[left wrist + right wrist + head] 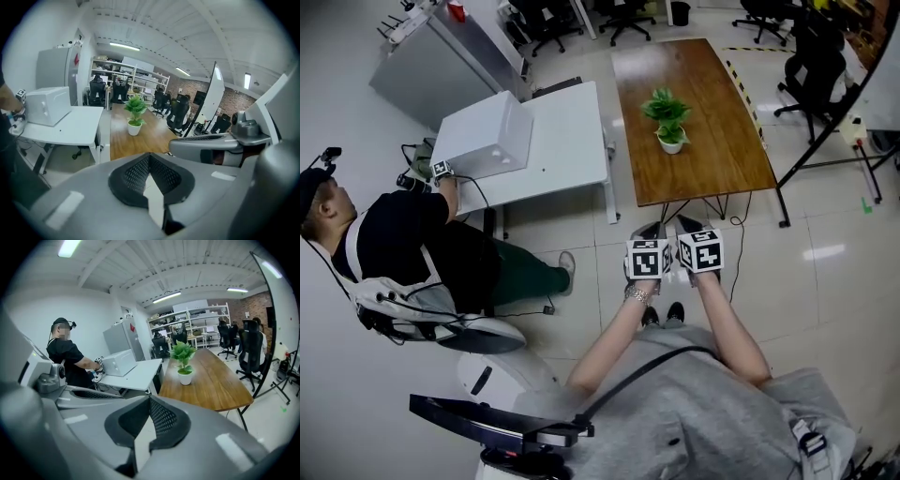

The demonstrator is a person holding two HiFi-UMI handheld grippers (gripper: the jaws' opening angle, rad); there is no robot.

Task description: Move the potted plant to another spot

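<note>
Two tabletops fill my head view. The bigger is the long wooden tabletop (712, 159), and a white tabletop (572, 141) stands just beside it on its left. A grey cabinet (422, 70) stands beyond the white one.

What's sitting on them?

On the white one there's a white box (483, 136). A seated person in a black top (403, 239) has a hand at the box's near corner. The wooden one carries only the potted plant (668, 120), which stands upright near the middle of the board, well away from me.

Describe the container.

It's a small white pot (671, 143) with a bunch of green leaves rising out of it. I can't make out the soil.

And your claws?

They're both raised side by side over the floor, short of the wooden tabletop's near edge, and both point toward the plant. The left claw (651, 229) has its jaws together with nothing between them. The right claw (686, 224) looks the same, tips pressed shut and empty. Neither touches the plant.

Any writing I should note?

Each claw's cube (645, 259) shows square black-and-white markers. There's a red label (132, 327) on the cabinet's face, but it's too small to read.
</note>
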